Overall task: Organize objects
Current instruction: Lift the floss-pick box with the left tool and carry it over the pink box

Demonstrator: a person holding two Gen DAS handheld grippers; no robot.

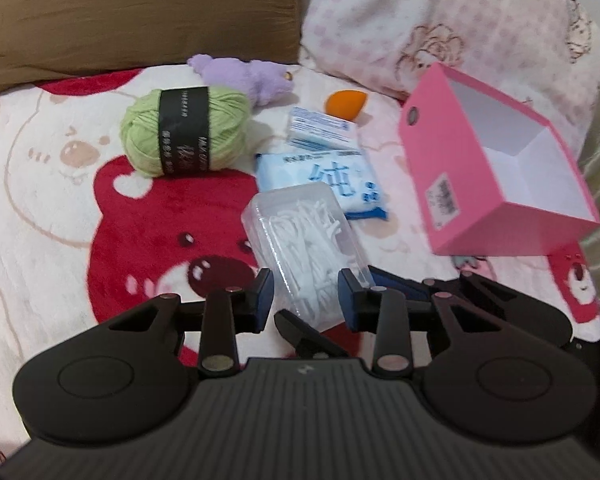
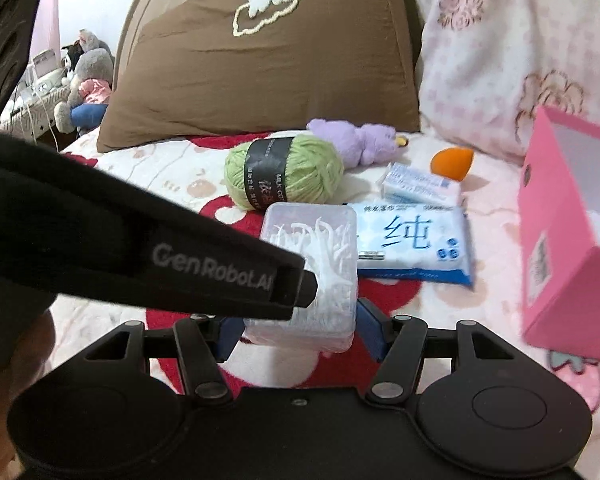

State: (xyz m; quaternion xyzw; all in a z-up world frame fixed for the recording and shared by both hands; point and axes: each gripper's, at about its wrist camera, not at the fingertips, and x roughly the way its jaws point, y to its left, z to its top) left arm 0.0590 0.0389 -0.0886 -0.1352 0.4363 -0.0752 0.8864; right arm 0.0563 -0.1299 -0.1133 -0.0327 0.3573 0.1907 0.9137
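Note:
A clear plastic box of white floss picks [image 1: 306, 240] sits between the blue pads of my left gripper [image 1: 306, 294], which is shut on its near end. My right gripper [image 2: 300, 334] is shut on the same box [image 2: 312, 248] across its sides. One left finger [image 2: 296, 284] lies over the box top in the right wrist view. A black right finger [image 1: 300, 332] shows under the box in the left wrist view. An open pink box [image 1: 496, 160] stands tilted on the right, empty inside.
On the bear-print blanket [image 1: 60, 200] lie a green yarn ball [image 1: 184, 130], a purple plush [image 1: 240, 74], an orange sponge [image 1: 346, 102], a small tissue pack [image 1: 322, 130] and a blue wipes pack [image 1: 328, 176]. A brown pillow [image 1: 140, 12] and a floral pillow [image 1: 440, 20] stand behind.

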